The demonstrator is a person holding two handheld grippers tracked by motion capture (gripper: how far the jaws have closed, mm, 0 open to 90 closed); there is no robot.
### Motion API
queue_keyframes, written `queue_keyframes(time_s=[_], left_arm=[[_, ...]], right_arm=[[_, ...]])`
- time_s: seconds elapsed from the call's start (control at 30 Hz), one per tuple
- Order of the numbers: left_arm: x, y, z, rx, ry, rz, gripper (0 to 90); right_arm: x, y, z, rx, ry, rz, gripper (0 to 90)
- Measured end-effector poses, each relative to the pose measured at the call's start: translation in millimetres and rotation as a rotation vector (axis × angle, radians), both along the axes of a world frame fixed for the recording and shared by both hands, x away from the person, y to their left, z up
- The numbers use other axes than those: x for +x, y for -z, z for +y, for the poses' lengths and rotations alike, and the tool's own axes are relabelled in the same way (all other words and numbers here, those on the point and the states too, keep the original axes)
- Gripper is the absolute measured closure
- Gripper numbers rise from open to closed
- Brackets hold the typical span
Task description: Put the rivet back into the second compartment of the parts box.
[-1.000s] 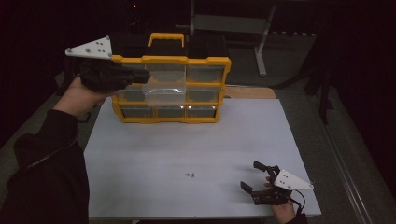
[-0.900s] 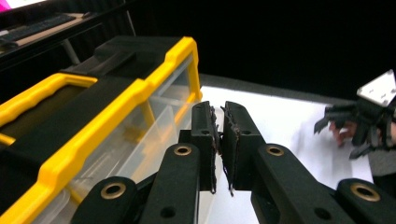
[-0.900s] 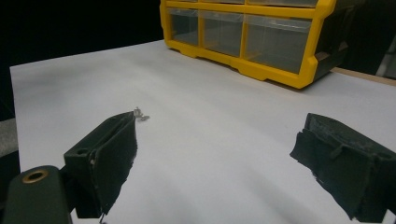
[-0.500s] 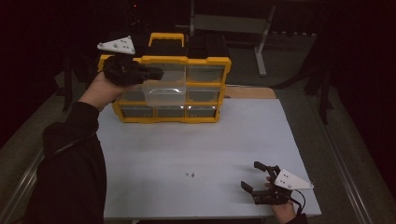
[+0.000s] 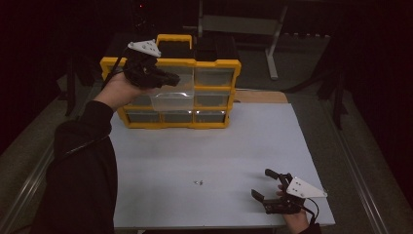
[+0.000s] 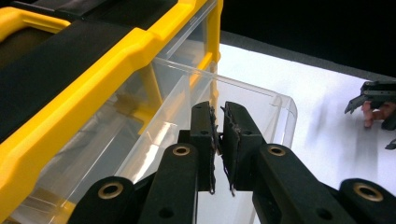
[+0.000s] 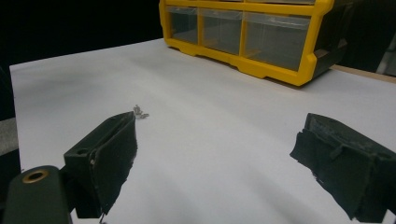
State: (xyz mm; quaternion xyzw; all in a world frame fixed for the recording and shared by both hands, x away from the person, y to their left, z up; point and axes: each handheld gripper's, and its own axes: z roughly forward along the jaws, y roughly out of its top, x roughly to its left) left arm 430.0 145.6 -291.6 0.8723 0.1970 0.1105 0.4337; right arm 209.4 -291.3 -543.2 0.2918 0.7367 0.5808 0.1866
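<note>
Nearest the person, the right gripper (image 5: pixel 272 192) rests at the near right corner of the white table (image 5: pixel 219 146) with its jaws released and nothing between them. It lies where it lay a second ago. In the right gripper view the two pads stand well apart, and a small cluster of metal parts (image 7: pixel 139 112), probably screws, lies on the bare surface just beyond the left-hand pad. In the high view the same parts (image 5: pixel 198 183) sit near the table's middle front, well apart from either gripper.

At the far side stands the yellow organiser (image 5: pixel 214 66) with its rows of clear drawers. One clear drawer (image 5: pixel 170 100) in the middle row is pulled partly out of its slot.

The change is in the left gripper (image 5: pixel 168 78). Over the last second it has travelled from beyond the organiser's left end, across its front and slightly down, and now hangs over the open drawer. In the left gripper view its jaws are clenched, pads almost meeting above the drawer's cavity (image 6: pixel 261 112); whether something small is pinched between them cannot be told.

Judgement: the sorting work is at a deposit stage. The left gripper appears positioned to release into the drawer, while the parts on the table remain to be collected.
</note>
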Motion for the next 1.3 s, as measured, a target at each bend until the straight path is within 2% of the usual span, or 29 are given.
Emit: queue_keyframes(time_s=[0.07,0.13,0.2,0.23,0.27,0.3,0.33,0.4,0.43,0.5,0.57,0.63,0.67,0.7,0.83,1.0,1.2,1.3], left_arm=[[0.6,0.3,-0.9,0.007,-0.02,0.003,71.2],[0.6,-0.6,-0.7,-0.009,-0.038,0.012,62.9],[-0.3,-1.8,-0.8,-0.01,-0.051,0.005,62.2],[-0.3,-2.6,-0.8,-0.009,-0.059,0.01,54.9],[-1.1,-3.7,-0.9,-0.01,-0.065,0.003,54.9],[-2.1,-5.3,-0.8,-0.019,-0.069,0.005,46.2],[-2.9,-7.2,-0.2,-0.028,-0.074,0.005,46.2],[-5.0,-10.9,2.3,-0.056,-0.084,-0.004,40.2],[-7.5,-12.9,4.5,-0.07,-0.093,-0.006,29.5],[-9.0,-13.2,5.5,-0.074,-0.089,-0.003,26.4],[-12.5,-13.2,7.0,-0.079,-0.081,0.001,17.2],[-16.6,-13.5,9.3,-0.09,-0.083,0.003,12.1],[-20.5,-13.6,11.4,-0.094,-0.079,0.011,4.4],[-20.5,-13.6,11.4,-0.094,-0.079,0.011,1.8],[-31.9,-13.1,15.8,-0.109,-0.07,0.008,0.0],[-48.2,-13.1,22.3,-0.105,-0.059,-0.002,0.0],[-66.5,-11.7,32.9,-0.137,-0.036,-0.014,0.0],[-75.8,-9.1,35.2,-0.139,-0.027,-0.023,0.0]], right_arm=[[-0.2,-0.3,-0.1,0.001,0.0,-0.001,11.2],[-0.4,-0.5,-0.1,0.0,0.001,-0.003,11.3],[-0.4,-0.5,-0.1,0.0,0.001,-0.003,11.2],[-0.7,-0.8,0.0,-0.001,0.002,-0.003,11.3],[-0.7,-0.8,0.0,-0.001,0.002,-0.003,11.3],[-0.8,-0.9,-0.1,0.0,0.002,-0.004,11.3],[-0.8,-0.9,-0.1,0.0,0.002,-0.004,11.3],[-0.6,-0.7,-0.1,-0.001,0.002,-0.003,11.2],[-0.7,-1.1,0.3,-0.004,0.002,-0.005,11.3],[-0.9,-1.4,0.6,-0.005,0.0,-0.008,11.3],[-1.2,-1.8,1.1,-0.005,-0.002,-0.008,11.3],[-1.4,-2.1,1.3,-0.005,-0.001,-0.008,11.2],[-1.4,-2.2,1.1,-0.004,-0.001,-0.008,11.2],[-1.4,-2.3,0.9,-0.003,-0.001,-0.008,11.2],[-1.5,-2.6,0.9,-0.002,-0.001,-0.008,11.2],[-1.6,-2.9,1.1,-0.004,0.0,-0.008,11.3],[-1.6,-3.6,1.8,-0.004,-0.002,-0.015,11.3],[-1.4,-3.8,1.8,-0.002,-0.002,-0.016,11.3]])
